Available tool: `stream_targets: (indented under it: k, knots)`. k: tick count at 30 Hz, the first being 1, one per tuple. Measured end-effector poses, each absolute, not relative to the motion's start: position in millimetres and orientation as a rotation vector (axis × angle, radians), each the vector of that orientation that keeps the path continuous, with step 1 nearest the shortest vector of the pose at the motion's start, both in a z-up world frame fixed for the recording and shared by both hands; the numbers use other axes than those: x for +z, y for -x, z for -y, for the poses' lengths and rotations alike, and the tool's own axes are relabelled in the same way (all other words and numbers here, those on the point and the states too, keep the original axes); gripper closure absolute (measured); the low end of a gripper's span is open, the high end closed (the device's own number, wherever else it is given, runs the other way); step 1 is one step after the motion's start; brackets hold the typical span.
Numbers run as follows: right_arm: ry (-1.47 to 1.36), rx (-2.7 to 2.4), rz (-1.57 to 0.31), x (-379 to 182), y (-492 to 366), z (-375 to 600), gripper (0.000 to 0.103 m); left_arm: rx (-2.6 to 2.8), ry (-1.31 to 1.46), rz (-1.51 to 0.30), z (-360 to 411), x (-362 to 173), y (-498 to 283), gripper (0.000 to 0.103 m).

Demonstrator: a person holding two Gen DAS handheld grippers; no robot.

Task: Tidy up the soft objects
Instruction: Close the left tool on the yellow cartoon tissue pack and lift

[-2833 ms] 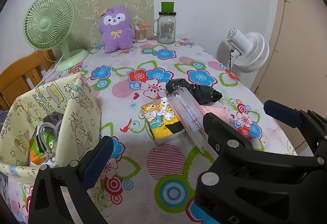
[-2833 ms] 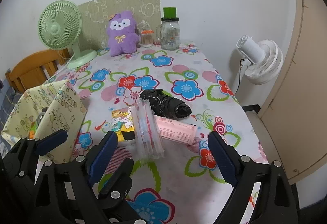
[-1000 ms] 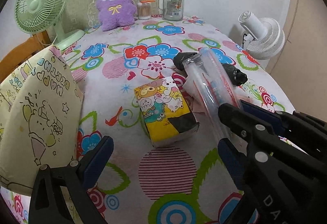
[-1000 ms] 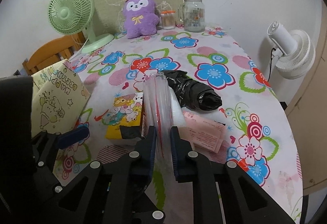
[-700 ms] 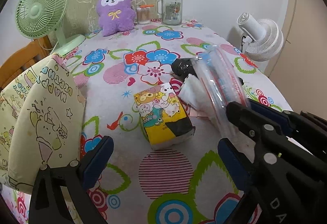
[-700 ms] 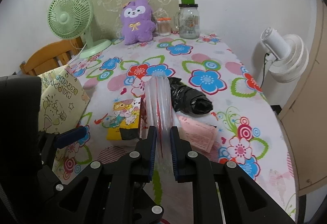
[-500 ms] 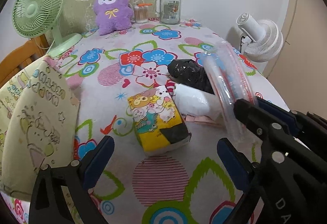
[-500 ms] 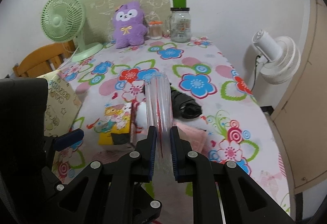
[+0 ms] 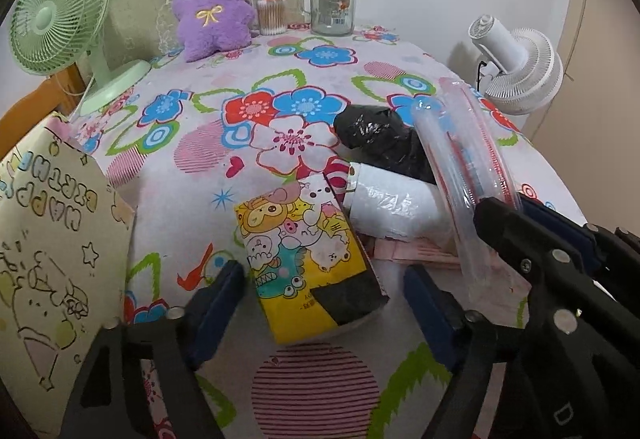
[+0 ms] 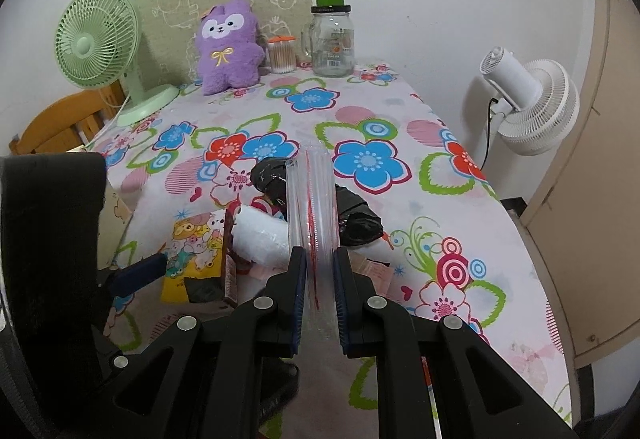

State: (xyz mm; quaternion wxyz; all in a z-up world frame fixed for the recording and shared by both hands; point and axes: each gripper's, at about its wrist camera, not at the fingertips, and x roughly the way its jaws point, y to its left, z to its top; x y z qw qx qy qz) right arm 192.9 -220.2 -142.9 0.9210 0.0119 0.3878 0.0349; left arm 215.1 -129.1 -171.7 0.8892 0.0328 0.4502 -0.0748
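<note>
Right hand-held gripper [image 10: 320, 271] pinches clear pouch [image 10: 312, 195] above table's right edge [image 10: 516, 235].

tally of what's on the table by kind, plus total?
Fans: 1, green fan
Plush toys: 1
Jars: 2
Rolls/packs: 4
Gift bags: 1
Total: 9

clear pouch [image 10: 312, 195]: raised, edge-on, clamped between jaws
tissue pack [image 9: 308, 259]: cartoon print, flat on surface
black bag [image 9: 380, 139]: crumpled
</note>
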Motion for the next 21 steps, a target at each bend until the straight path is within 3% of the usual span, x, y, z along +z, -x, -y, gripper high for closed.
stream_targets:
  k: [1,3,6,21]
  knots:
    - [-0.024,0.071,-0.795,-143.1,-193.5,219.5,0.086,-0.155,-0.068,-0.933,128.6,-171.3,-215.1,0.025]
    - [-0.030,0.075,-0.795,-143.0,-194.0,219.5,0.086,-0.161,-0.068,-0.924,128.3,-169.6,-214.1,0.038]
    - [-0.035,0.076,-0.796,-143.0,-194.1,219.4,0.086,-0.170,-0.072,-0.921,128.3,-168.7,-213.0,0.045]
    - [-0.049,0.090,-0.803,-132.2,-179.0,210.2,0.086,-0.164,-0.086,-0.885,118.5,-147.5,-187.1,0.049]
